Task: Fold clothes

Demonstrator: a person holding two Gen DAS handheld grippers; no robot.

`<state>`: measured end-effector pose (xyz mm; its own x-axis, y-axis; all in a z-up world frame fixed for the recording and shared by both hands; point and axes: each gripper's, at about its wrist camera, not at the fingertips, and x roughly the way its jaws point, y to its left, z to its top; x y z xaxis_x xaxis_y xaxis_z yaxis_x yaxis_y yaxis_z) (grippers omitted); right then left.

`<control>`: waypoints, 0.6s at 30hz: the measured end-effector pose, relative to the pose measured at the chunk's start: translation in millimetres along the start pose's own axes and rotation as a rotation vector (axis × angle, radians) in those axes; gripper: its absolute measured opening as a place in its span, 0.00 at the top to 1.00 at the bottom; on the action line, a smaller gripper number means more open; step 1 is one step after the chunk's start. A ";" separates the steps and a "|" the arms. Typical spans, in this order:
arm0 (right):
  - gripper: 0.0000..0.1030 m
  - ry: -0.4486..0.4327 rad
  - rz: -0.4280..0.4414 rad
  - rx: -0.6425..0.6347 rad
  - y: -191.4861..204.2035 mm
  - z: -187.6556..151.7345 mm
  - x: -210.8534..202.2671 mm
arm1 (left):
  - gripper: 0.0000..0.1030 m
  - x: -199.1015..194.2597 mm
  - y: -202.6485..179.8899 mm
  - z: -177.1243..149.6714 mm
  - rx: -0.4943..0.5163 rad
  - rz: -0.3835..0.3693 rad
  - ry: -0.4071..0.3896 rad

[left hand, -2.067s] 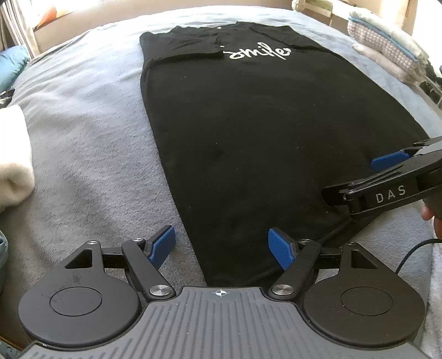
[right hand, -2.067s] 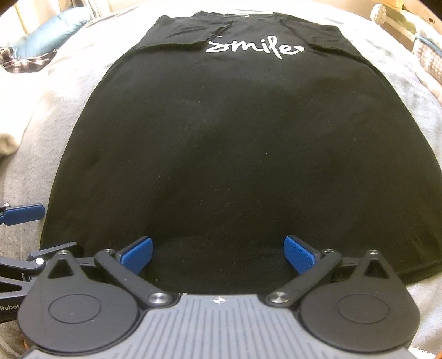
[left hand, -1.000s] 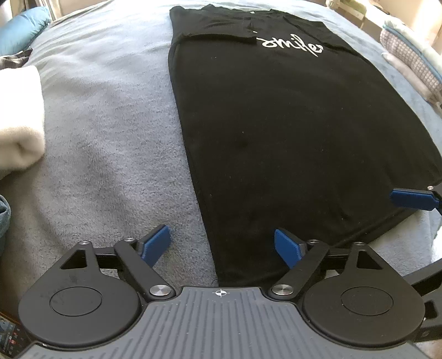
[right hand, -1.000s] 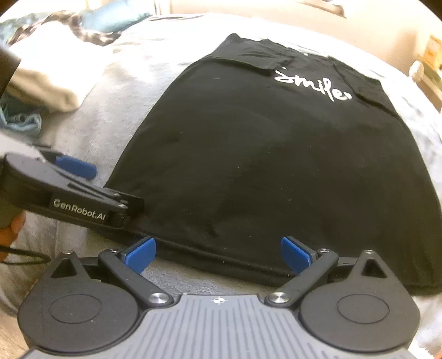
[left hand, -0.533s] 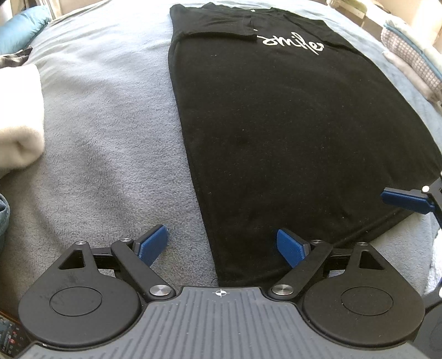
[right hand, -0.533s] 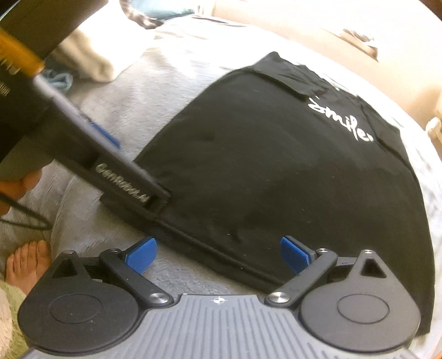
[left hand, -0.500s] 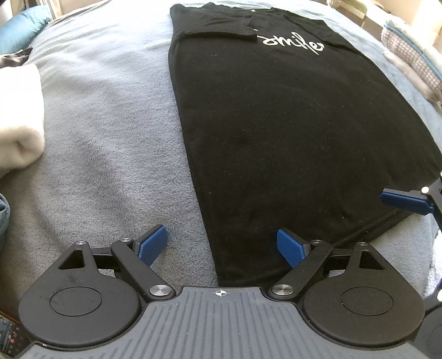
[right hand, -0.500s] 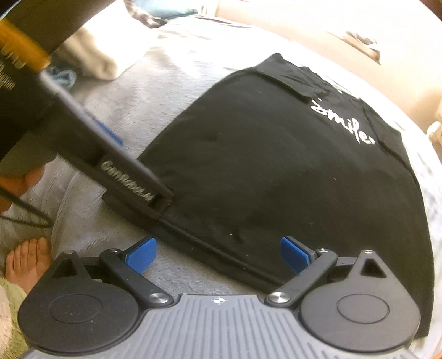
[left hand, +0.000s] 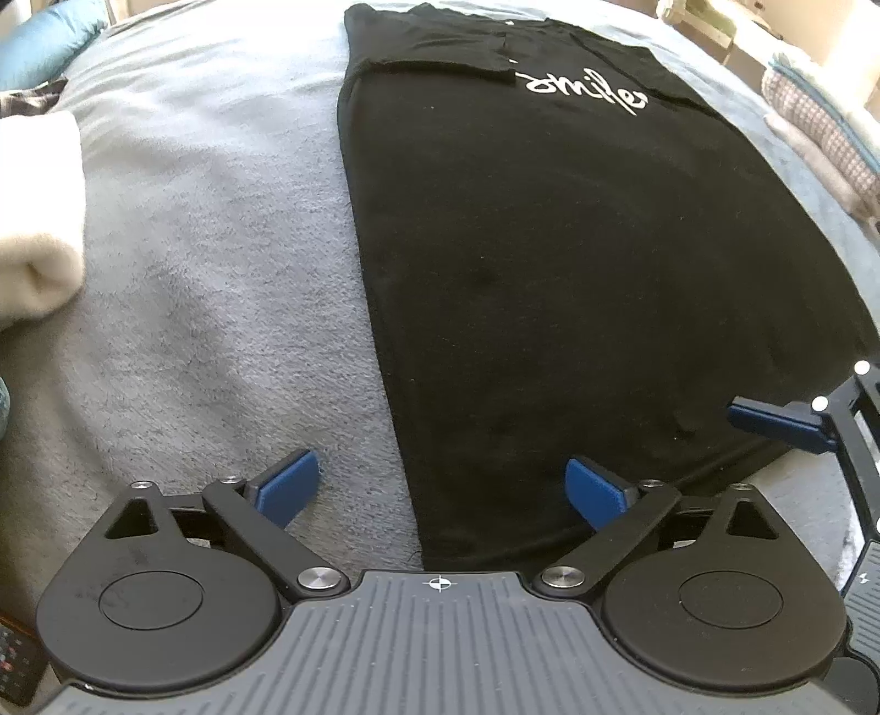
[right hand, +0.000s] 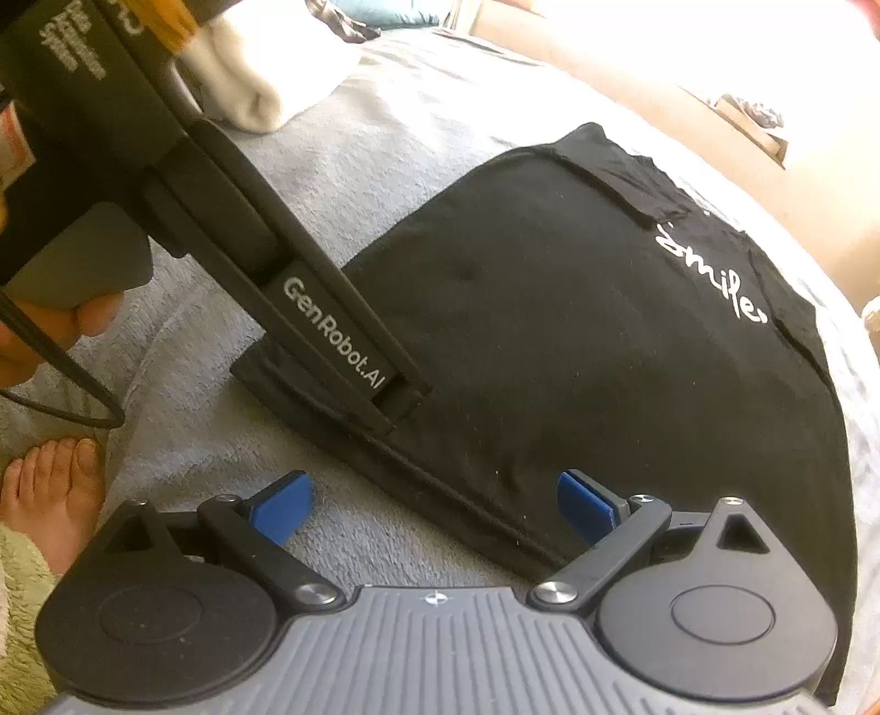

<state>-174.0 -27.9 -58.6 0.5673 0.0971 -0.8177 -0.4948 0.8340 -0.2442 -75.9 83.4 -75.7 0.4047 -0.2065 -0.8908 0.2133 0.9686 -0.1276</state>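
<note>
A black T-shirt with a white "smile" print lies flat on the grey blanket, its sleeves folded in. My left gripper hovers over the shirt's near left corner. Its jaws are opening, with the shirt's side edge between the blue pads and neither pad pressing on it. My right gripper stands open over the shirt's bottom hem, which runs slantwise between its fingers. One blue finger of the right gripper shows at the right edge of the left wrist view. The left gripper's black housing crosses the right wrist view.
A folded white cloth lies on the blanket to the left, with a blue pillow beyond it. Stacked folded clothes sit at the far right. A bare foot and a cable are at the bed's edge.
The left gripper's jaws have spread a little wider. The right gripper has rolled and shifted along the hem, so the left gripper's housing looms larger in its view. The shirt lies as before.
</note>
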 end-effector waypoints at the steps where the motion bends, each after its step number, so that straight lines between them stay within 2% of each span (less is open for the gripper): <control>1: 0.05 0.001 0.001 0.003 -0.5 -0.2 0.1 | 0.04 0.3 0.0 0.1 -0.003 -0.001 0.000; 12: 0.05 -0.001 0.004 0.009 -2.5 -0.4 0.6 | 0.01 -2.3 8.4 1.0 -0.092 -0.031 -0.016; 18: 0.05 -0.020 0.023 -0.015 -4.7 7.5 -5.8 | 0.01 -22.6 29.4 5.1 -0.151 -0.050 -0.103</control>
<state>-170.1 -28.3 -48.8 0.5684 0.1272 -0.8129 -0.5177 0.8232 -0.2331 -74.2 115.8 -57.1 0.4879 -0.2604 -0.8332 0.1030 0.9650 -0.2413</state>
